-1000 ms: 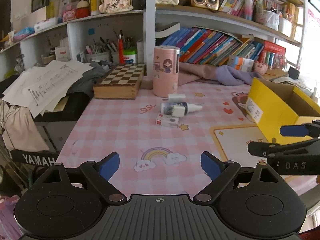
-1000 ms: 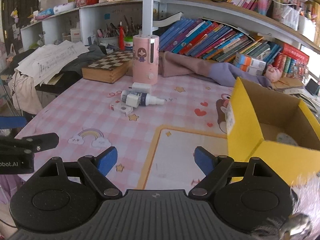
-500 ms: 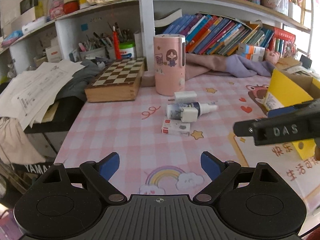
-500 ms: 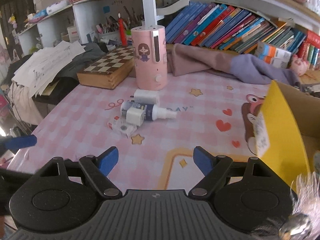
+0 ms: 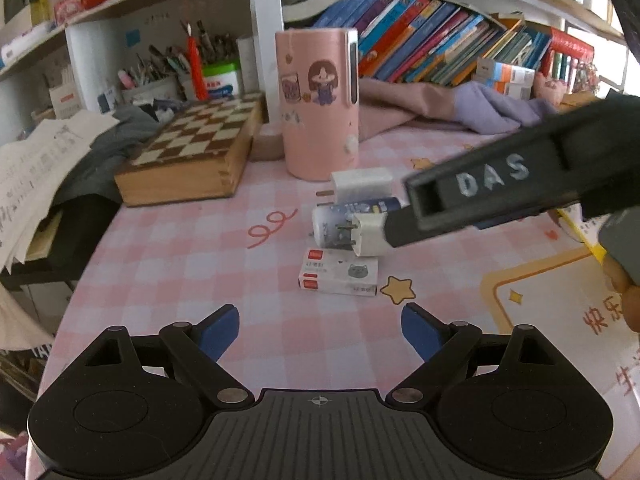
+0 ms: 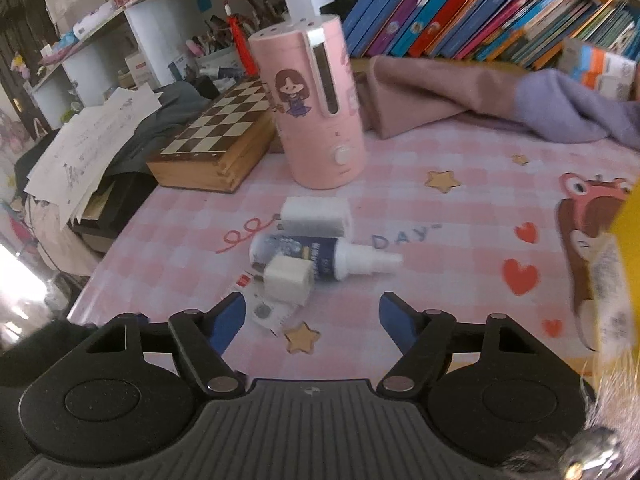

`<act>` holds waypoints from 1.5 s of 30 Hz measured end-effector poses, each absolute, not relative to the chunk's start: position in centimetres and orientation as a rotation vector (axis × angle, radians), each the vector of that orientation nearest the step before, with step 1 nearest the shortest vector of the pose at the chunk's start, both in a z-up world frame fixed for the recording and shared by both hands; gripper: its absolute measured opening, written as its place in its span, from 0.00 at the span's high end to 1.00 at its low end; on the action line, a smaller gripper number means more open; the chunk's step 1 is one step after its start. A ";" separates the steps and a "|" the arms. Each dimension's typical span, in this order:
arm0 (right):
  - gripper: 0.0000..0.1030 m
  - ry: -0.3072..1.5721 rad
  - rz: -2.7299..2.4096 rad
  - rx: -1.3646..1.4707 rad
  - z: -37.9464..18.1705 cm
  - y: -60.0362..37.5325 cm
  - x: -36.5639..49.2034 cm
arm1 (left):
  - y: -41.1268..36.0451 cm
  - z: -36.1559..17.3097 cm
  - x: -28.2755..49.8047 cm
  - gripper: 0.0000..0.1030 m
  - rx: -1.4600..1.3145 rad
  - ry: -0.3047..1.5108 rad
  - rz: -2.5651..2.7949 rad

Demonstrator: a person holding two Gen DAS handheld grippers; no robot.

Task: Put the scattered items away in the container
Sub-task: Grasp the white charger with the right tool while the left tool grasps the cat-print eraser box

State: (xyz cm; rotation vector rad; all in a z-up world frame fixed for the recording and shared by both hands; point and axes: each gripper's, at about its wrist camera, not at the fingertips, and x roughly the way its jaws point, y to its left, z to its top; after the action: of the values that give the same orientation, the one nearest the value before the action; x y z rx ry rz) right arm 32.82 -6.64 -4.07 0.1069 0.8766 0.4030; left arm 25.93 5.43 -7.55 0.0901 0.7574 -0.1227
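On the pink checked surface [image 6: 460, 216], the small white charger [image 6: 287, 280] leans on the spray bottle [image 6: 316, 257], over a flat card box [image 6: 266, 312], near the right claw [image 6: 312, 320], whose jaws have just been closing yet stand apart, empty. Left claw [image 5: 320, 330]: wide apart, empty. The charger looks light, rigid and smooth; grip its flat sides, clear of the prongs.

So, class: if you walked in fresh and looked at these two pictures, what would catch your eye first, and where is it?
Probably the tall pink canister with a cartoon girl, standing upright at the back of the pink checked table beside a wooden chessboard box. Just in front lies a small cluster: a spray bottle on its side and two white plug adapters. The right gripper hangs open before them.
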 end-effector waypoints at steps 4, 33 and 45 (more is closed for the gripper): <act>0.36 0.913 0.433 0.123 -4.9 -5.5 34.7 | 5.5 -7.9 26.6 0.12 0.097 0.766 -0.120; 0.71 0.914 0.359 0.176 -4.3 -9.9 35.3 | 4.4 -9.6 31.5 0.39 0.067 0.793 -0.175; 0.71 0.880 0.334 0.163 -3.2 -10.7 34.0 | 4.8 -8.2 30.7 0.49 0.045 0.766 -0.177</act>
State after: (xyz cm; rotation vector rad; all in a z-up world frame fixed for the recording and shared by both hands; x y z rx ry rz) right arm 34.03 -10.74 -3.16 0.1629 0.8798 0.3336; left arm 30.74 4.82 -8.21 0.0448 0.7656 -0.1773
